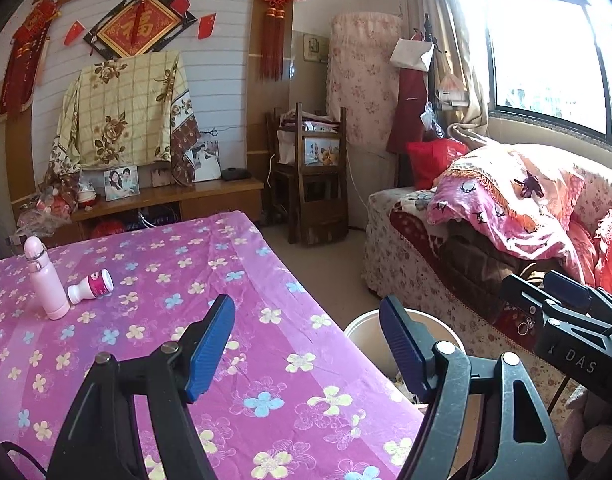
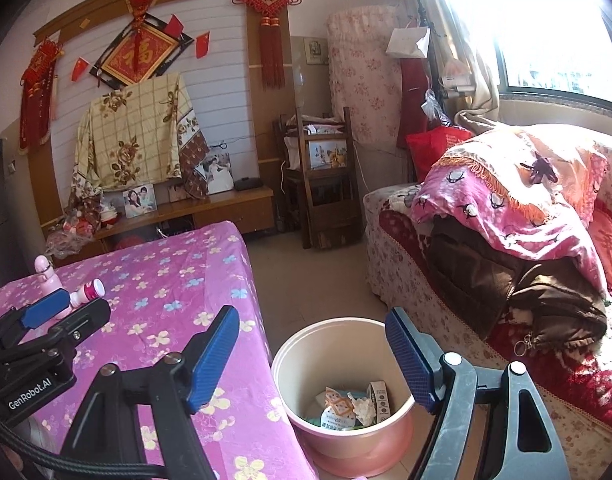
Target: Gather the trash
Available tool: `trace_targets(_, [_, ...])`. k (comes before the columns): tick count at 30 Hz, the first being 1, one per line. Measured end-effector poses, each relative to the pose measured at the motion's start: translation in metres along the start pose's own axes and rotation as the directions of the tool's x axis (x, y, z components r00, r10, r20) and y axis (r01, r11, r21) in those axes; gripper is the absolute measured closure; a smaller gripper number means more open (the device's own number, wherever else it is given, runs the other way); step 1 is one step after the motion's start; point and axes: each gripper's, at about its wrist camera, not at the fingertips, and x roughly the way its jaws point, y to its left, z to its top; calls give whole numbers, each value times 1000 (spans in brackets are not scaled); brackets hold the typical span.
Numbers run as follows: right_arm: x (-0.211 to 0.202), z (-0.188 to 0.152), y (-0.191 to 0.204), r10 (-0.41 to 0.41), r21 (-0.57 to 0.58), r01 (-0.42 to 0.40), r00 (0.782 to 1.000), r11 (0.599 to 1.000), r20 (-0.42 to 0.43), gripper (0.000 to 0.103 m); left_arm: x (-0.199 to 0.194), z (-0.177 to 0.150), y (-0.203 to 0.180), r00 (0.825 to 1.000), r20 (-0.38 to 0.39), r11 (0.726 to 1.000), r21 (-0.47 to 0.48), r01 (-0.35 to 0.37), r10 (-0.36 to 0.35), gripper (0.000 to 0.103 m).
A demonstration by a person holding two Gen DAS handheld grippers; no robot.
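Observation:
A small white bottle with a pink label [image 1: 91,286] lies on its side on the table's pink floral cloth [image 1: 265,360], touching an upright pale pink flask [image 1: 45,280]. My left gripper [image 1: 306,346] hovers open over the table's right part, nothing between its blue pads. On the floor right of the table stands a pink bin [image 2: 281,364] holding wrappers [image 2: 338,408] and a small carton [image 2: 380,398]. My right gripper [image 2: 312,356] hangs open above the bin, nothing between its pads. The left gripper [image 2: 71,309] shows at this view's left, in front of the flask [image 2: 45,272] and small bottle [image 2: 87,292].
A sofa [image 2: 406,280] piled with blankets and a brown jacket runs along the right, close to the bin. A wooden chair [image 1: 310,184] and a low TV cabinet [image 1: 165,200] stand at the back wall. Bare floor [image 2: 306,280] lies between table and sofa.

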Motion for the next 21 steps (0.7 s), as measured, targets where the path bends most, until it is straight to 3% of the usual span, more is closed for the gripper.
trace_targets(21, [-11, -7, -4, -17, 15, 17, 1000, 1000, -7, 24, -5, -4, -8, 1000, -7, 1000, 14, 24, -24, 28])
